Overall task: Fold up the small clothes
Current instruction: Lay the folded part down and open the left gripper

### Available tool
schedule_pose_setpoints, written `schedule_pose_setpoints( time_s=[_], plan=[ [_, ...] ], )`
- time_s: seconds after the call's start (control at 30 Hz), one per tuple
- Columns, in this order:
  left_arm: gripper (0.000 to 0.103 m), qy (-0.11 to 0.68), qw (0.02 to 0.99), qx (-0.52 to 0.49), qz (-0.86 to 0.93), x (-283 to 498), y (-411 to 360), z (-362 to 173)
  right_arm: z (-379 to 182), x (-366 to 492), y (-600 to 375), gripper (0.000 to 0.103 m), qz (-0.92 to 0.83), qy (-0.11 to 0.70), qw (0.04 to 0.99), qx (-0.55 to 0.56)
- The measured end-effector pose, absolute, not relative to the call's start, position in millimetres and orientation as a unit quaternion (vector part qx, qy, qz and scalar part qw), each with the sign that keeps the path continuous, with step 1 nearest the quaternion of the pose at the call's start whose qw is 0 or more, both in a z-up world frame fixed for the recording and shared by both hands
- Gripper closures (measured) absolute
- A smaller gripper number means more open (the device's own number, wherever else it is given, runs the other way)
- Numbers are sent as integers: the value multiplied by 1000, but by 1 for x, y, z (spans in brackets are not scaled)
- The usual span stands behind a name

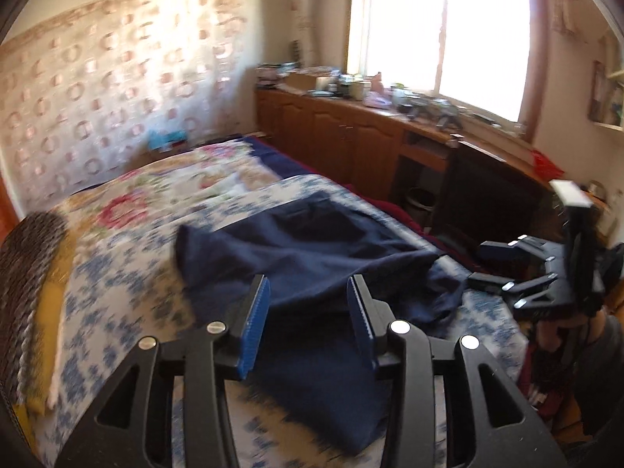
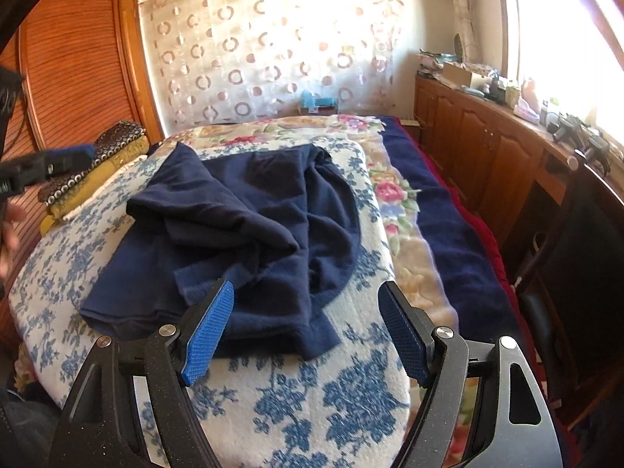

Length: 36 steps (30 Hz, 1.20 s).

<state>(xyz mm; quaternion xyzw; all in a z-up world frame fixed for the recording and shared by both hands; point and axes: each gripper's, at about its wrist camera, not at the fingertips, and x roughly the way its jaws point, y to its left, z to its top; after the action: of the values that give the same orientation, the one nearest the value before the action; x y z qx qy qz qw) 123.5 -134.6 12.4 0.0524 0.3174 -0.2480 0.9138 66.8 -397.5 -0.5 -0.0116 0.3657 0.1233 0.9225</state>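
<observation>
A crumpled navy garment (image 1: 312,245) (image 2: 241,226) lies loosely bunched on a white blanket with blue flowers (image 2: 343,390) on the bed. In the left wrist view my left gripper (image 1: 307,284) hovers over the garment's near part, open, and the blue pads press on nothing. It also shows blurred at the left edge of the right wrist view (image 2: 84,156). My right gripper (image 2: 306,288) stands wide open just above the garment's near edge, with nothing in it. From the left wrist view it appears at the right, beyond the bed's side (image 1: 479,265).
A stack of folded clothes (image 2: 105,156) (image 1: 31,273), dark patterned over mustard, sits at the blanket's left. Wooden cabinets (image 2: 487,148) with a cluttered top run under the window. A dark chair (image 2: 585,257) stands by the bed's right side, and a wooden wardrobe (image 2: 78,58) at the left.
</observation>
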Motion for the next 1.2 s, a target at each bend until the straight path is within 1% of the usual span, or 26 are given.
schedule_pose_setpoints(
  time_s=[0.17, 0.4, 0.9, 1.2],
  plan=[
    [63, 319, 923, 33, -211, 111, -97, -5, 7, 81, -379, 25, 143, 362, 921, -24],
    [63, 318, 931, 22, -180, 95, -65, -19, 14, 105, -334, 25, 181, 359, 914, -55],
    [63, 313, 938, -1, -150, 81, -27, -30, 7, 139, -240, 25, 247, 372, 888, -111],
    [63, 313, 939, -9, -139, 80, -17, -35, -10, 164, -202, 25, 269, 397, 866, -140]
  ],
)
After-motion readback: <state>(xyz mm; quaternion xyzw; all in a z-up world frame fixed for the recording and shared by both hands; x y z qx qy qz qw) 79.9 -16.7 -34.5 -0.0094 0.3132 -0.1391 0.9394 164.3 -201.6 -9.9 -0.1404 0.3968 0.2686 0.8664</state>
